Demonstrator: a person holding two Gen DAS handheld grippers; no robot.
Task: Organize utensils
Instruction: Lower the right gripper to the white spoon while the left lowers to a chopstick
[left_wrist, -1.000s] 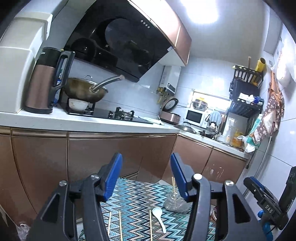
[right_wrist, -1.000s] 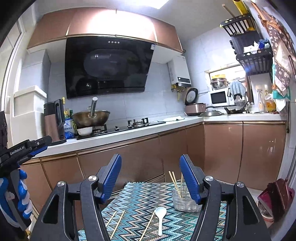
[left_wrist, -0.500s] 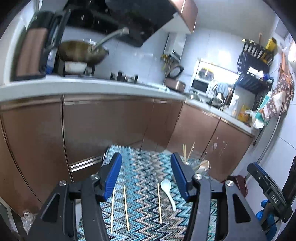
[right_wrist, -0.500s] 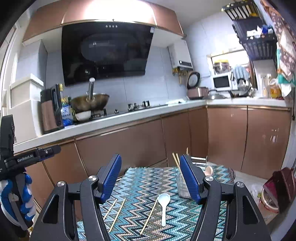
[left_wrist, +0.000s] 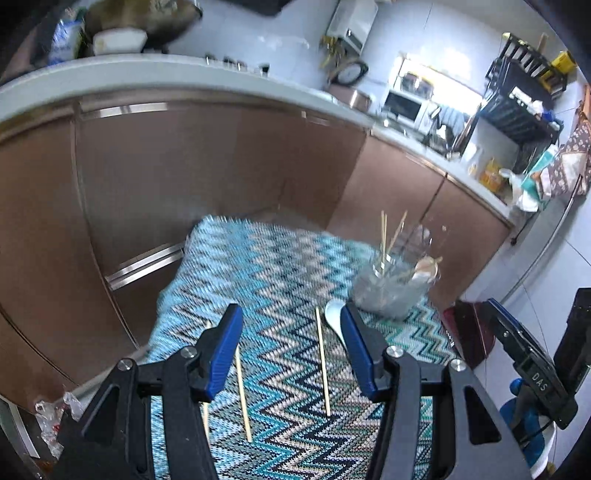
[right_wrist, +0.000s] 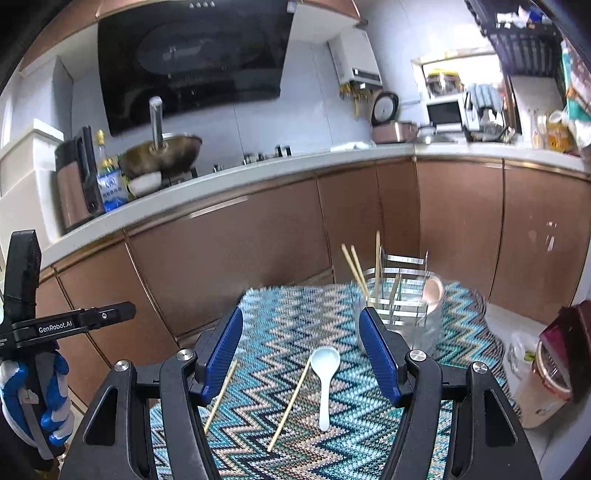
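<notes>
Covering table: zigzag cloth (right_wrist: 295, 314); brown cabinets (right_wrist: 240, 251) behind.

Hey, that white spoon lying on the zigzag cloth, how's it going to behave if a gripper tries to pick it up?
The white spoon looks glossy and hard, so it may slip between the jaws. It lies flat on the zigzag cloth, so its thin handle could be awkward to get under. It looks small and probably light, possibly breakable if dropped.
</notes>
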